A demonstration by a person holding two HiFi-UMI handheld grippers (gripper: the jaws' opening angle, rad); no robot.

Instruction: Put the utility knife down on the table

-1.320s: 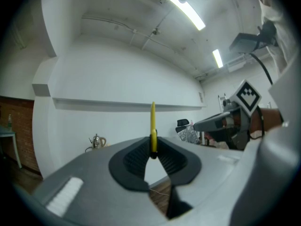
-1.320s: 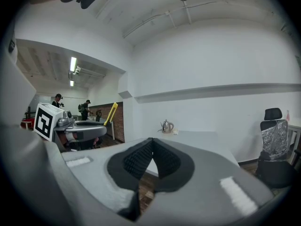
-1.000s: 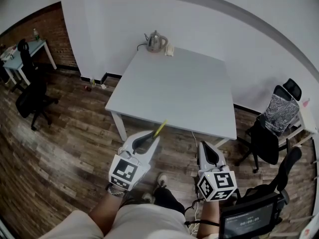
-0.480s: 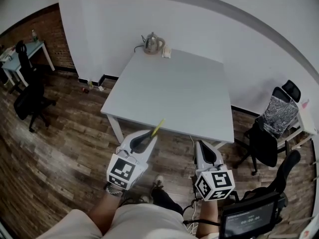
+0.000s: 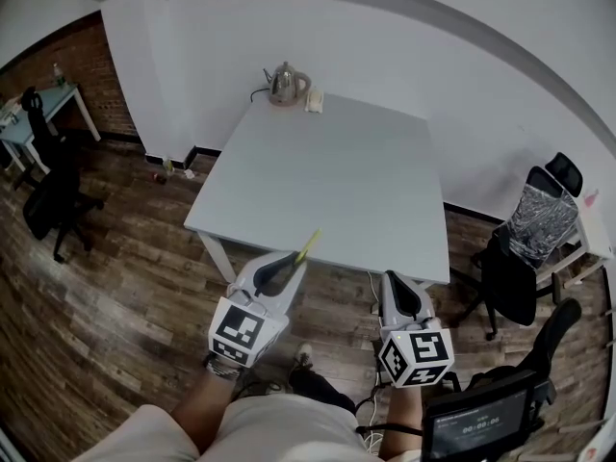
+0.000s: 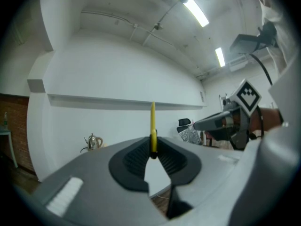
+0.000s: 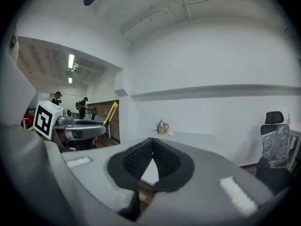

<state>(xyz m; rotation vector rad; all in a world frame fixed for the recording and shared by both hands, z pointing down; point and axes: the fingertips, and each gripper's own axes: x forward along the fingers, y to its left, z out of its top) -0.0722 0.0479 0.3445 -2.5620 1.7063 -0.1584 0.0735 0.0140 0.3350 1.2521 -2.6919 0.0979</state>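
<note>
Head view: the left gripper [image 5: 292,266] is clamped on a slim yellow plastic utility knife [image 5: 308,245], which sticks up just below frame centre by the white bench's [image 5: 327,171] near edge. The right gripper [image 5: 394,281] is closed on nothing. The knife looks light, stiff and slick, so I'd guess a mid-handle pinch is safest.

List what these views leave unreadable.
- Utility knife: edge-on in the left gripper view, lower end buried between the left gripper's pads; blade unreadable.
- White object by the kettle: too small, head view.
- Screen: cut by the head view's bottom edge.
</note>
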